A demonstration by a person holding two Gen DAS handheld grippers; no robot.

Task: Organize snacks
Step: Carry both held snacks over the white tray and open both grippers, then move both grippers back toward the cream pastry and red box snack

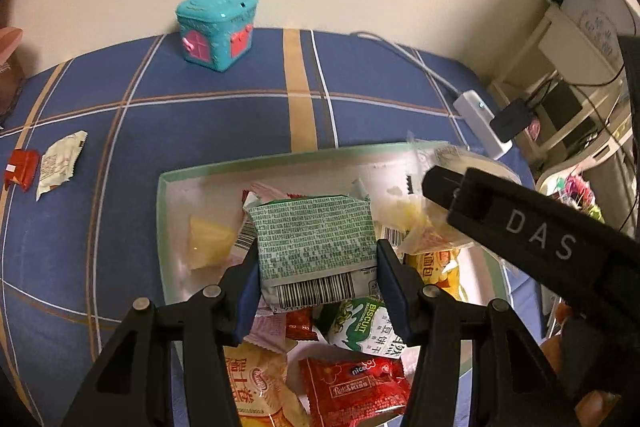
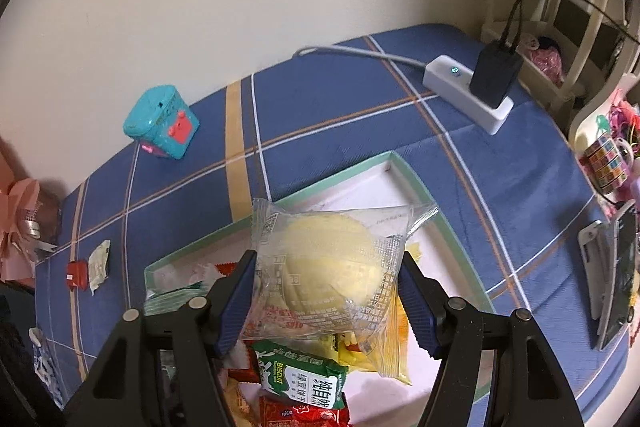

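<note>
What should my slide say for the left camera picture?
Left gripper pinching a green biscuit packet above the snack tray.

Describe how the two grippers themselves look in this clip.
Both the left gripper and the right gripper have matte black angular frames with round silver pivot pins and ribbed dark blue pads on the jaws. The right one, seen from the left wrist view, bears white "DAS" lettering. No sleeves or cables show.
</note>
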